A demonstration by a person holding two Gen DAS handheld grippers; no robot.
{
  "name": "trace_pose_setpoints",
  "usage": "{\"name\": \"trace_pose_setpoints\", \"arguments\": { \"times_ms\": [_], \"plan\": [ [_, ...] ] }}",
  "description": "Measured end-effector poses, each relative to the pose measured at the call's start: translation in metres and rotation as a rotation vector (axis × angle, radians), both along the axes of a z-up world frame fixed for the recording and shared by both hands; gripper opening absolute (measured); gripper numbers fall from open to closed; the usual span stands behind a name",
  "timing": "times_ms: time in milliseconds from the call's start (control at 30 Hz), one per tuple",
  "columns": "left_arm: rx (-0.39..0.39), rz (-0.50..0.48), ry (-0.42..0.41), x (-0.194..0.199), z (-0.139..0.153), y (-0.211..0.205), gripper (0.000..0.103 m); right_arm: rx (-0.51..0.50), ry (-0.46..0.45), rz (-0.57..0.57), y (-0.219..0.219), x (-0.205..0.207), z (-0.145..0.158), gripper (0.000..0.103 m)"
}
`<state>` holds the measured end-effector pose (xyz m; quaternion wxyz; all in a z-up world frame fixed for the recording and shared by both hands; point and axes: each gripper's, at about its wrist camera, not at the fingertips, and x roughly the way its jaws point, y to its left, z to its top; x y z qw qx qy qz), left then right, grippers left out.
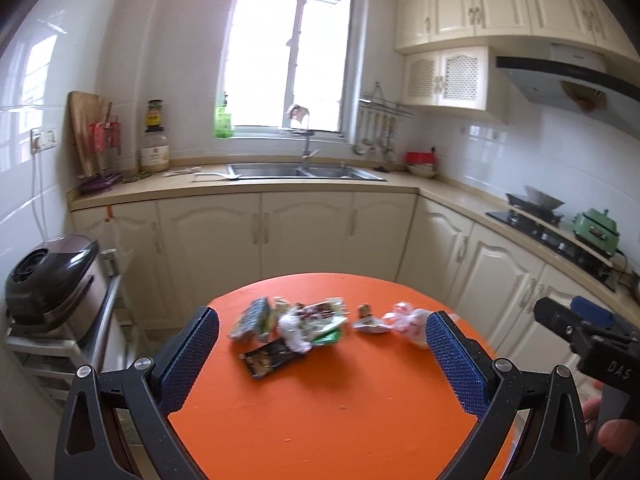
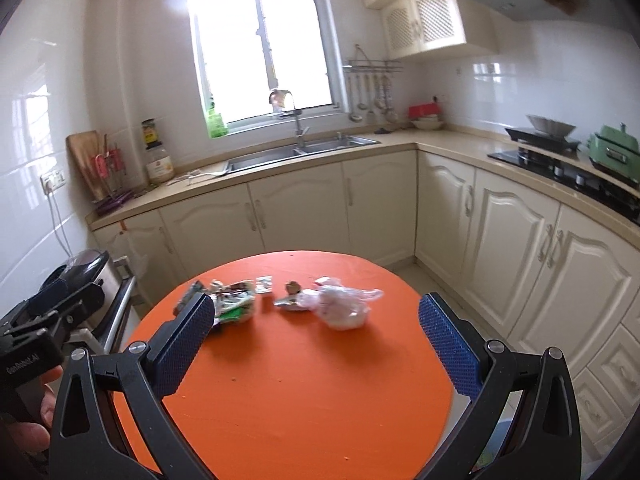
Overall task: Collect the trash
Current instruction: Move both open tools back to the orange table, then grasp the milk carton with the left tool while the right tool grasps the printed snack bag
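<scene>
A round orange table (image 1: pixel 320 420) (image 2: pixel 304 380) bears a scatter of trash on its far half. In the left wrist view there are green and white wrappers (image 1: pixel 256 318), a dark wrapper (image 1: pixel 266 358), a crumpled white paper (image 1: pixel 294 330), a small foil piece (image 1: pixel 368 320) and a crumpled clear plastic bag (image 1: pixel 406 320). In the right wrist view the bag (image 2: pixel 344 306) lies right of the wrappers (image 2: pixel 236 304). My left gripper (image 1: pixel 322 328) is open and empty, above the table's near side. My right gripper (image 2: pixel 316 316) is open and empty too.
Cream kitchen cabinets (image 2: pixel 296 212) with a sink (image 1: pixel 304 171) stand behind the table. A stove (image 2: pixel 560 164) with a green pot (image 2: pixel 614 152) is on the right counter. A rice cooker (image 1: pixel 52 280) sits on a rack at the left. The other gripper shows at the right edge (image 1: pixel 588 336).
</scene>
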<state>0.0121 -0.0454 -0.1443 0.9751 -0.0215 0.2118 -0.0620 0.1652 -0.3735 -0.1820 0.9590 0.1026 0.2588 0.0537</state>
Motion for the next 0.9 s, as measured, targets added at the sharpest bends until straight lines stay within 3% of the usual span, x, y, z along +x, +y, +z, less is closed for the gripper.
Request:
{"name": "trace_pose_setpoints", "arguments": {
  "times_ms": [400,600,900],
  "plan": [
    [-0.002,0.093,0.068,0.052,0.004,0.013,0.102,-0.054,0.055,0.122,0.066,0.046,-0.015,0.103],
    [0.003,0.104,0.138,0.12,0.001,0.028,0.102,-0.071,0.128,0.151,0.087,0.091,-0.042,0.103],
    [0.025,0.089,0.262,0.244,-0.036,0.029,0.102,-0.083,0.257,0.19,0.116,0.163,-0.096,0.103]
  ]
}}
